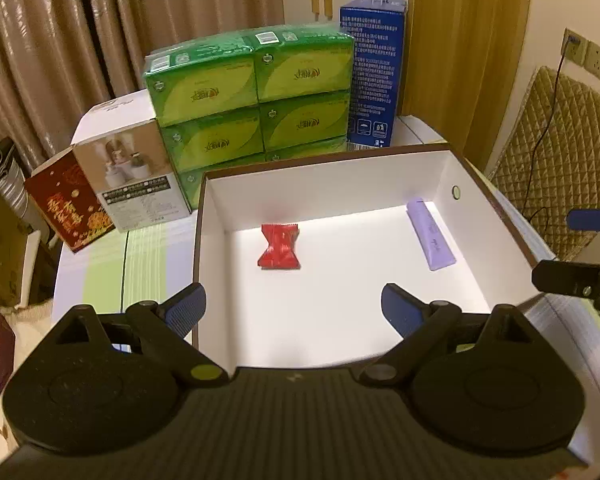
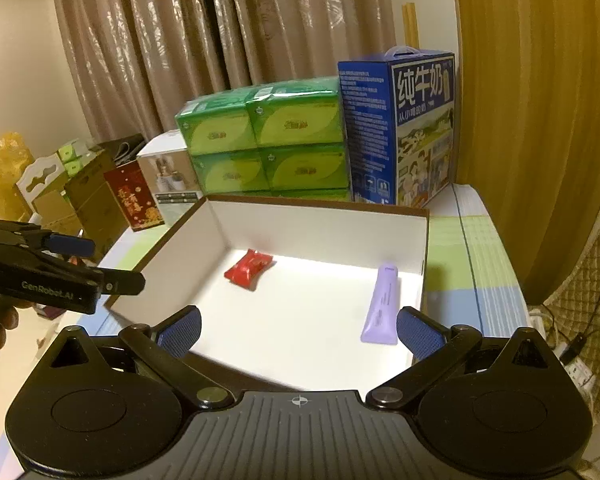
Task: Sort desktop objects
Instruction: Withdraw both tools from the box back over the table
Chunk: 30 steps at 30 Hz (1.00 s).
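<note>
Now the left gripper (image 1: 293,310) and the right gripper (image 2: 298,330) both hover with fingers spread apart, holding nothing, above a white box (image 2: 316,220) on the tabletop (image 2: 480,280). Inside lie a red packet (image 1: 279,246) and, well apart, a purple tube (image 2: 381,306).

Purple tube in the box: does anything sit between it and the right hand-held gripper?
Nothing visible. The right hand-held gripper is open over the white box, and the purple tube lies just inside its right finger; the red packet lies apart, left.
</note>
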{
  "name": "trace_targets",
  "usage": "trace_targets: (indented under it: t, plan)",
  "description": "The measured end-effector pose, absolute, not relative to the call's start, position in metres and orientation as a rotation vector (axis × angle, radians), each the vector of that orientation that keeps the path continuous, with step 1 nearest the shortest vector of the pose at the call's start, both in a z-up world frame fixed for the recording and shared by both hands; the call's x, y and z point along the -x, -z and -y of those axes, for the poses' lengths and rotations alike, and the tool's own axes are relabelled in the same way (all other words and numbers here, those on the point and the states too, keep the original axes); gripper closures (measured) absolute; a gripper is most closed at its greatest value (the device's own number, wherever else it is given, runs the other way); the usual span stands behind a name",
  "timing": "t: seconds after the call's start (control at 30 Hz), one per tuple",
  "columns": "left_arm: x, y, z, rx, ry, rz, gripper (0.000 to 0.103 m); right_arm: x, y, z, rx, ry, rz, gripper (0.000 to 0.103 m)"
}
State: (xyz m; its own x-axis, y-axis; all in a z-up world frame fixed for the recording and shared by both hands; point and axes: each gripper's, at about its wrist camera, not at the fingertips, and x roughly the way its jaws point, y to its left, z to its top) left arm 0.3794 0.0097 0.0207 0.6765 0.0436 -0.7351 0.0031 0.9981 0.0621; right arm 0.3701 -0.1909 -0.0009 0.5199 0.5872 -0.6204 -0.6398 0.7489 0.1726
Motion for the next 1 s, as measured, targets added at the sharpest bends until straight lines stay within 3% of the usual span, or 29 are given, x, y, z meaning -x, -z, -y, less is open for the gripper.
trace_targets:
  t: [1.0]
  plan:
    - [-0.247,-0.020,0.004,-0.023,-0.112,-0.878,0.011,-0.258,0.006,0.224,0.118,-0.800,-0.755,0.002]
